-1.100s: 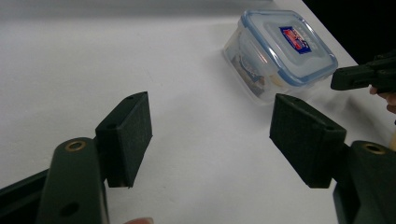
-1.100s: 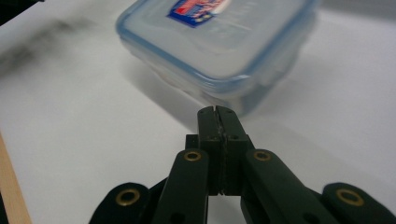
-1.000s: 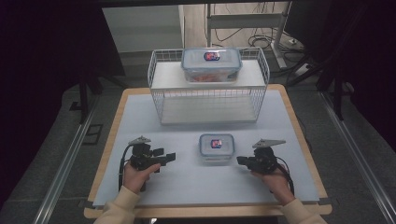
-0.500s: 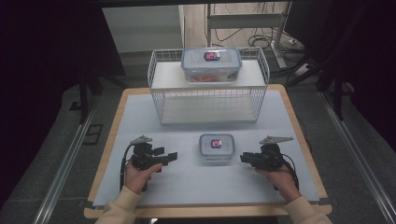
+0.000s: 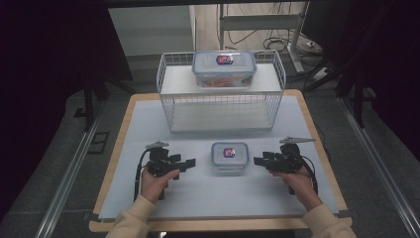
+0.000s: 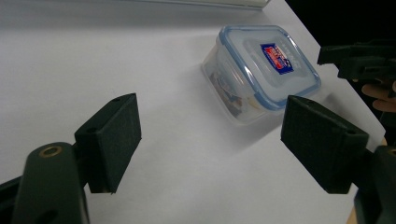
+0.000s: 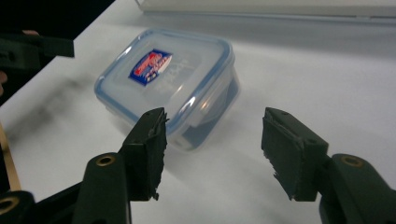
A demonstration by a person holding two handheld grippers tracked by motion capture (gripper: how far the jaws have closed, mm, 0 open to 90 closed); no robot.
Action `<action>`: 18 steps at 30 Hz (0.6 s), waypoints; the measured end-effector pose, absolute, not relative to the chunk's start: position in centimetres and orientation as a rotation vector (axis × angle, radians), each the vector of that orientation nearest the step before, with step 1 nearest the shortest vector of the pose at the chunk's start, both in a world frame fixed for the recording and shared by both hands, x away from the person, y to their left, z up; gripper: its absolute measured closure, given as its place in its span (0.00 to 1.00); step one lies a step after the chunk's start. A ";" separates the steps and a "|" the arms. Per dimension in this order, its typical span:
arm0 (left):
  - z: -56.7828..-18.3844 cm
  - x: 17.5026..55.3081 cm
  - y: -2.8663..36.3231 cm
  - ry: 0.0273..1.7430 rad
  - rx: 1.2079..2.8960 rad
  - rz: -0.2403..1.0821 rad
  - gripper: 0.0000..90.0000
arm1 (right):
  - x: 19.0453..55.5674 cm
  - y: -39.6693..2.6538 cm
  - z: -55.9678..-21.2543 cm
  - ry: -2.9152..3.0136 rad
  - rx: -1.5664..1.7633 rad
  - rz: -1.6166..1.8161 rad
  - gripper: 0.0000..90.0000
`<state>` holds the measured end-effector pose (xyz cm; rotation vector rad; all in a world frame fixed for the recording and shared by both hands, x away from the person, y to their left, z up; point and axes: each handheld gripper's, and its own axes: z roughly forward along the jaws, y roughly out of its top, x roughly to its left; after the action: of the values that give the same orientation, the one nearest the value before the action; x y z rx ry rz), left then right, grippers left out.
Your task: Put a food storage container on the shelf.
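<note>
A small clear container point(image 5: 229, 156) with a blue-rimmed lid and a red and blue label sits on the white mat between my two grippers. My left gripper point(image 5: 192, 161) points at it from the left and my right gripper point(image 5: 256, 160) from the right, both a short way off. In the left gripper view the container point(image 6: 261, 70) lies beyond the wide-apart jaws of the left gripper point(image 6: 210, 140). The right gripper view has the container point(image 7: 173, 84) just past the right gripper point(image 7: 215, 149). Both pairs of jaws have just been opening, with nothing between them.
A white wire rack point(image 5: 223, 106) stands at the back of the table, with a larger clear container point(image 5: 224, 68) on top of it. The white mat point(image 5: 223, 198) covers the wooden tabletop point(image 5: 115, 148). Dark floor and cables surround the table.
The right gripper's jaws have gone from shut to open, and that hand has shifted slightly right, away from the small container. The left hand has stayed in place.
</note>
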<state>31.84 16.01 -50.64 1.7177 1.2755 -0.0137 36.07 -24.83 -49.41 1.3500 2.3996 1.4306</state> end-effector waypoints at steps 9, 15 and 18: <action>-50.3 33.8 13.6 1.264 1.727 -0.046 0.24 | 38.0 -23.4 -48.7 2.403 1.360 1.495 0.39; -50.5 35.1 12.1 1.265 1.742 -0.074 0.24 | 39.0 -22.5 -49.0 2.453 1.374 1.481 0.38; -50.9 35.7 11.5 1.275 1.740 -0.104 0.25 | 39.3 -22.3 -49.3 2.461 1.391 1.487 0.37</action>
<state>35.67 11.52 -50.89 1.7403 1.2749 -0.1036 39.33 -22.31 -49.26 1.3909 2.4614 1.4871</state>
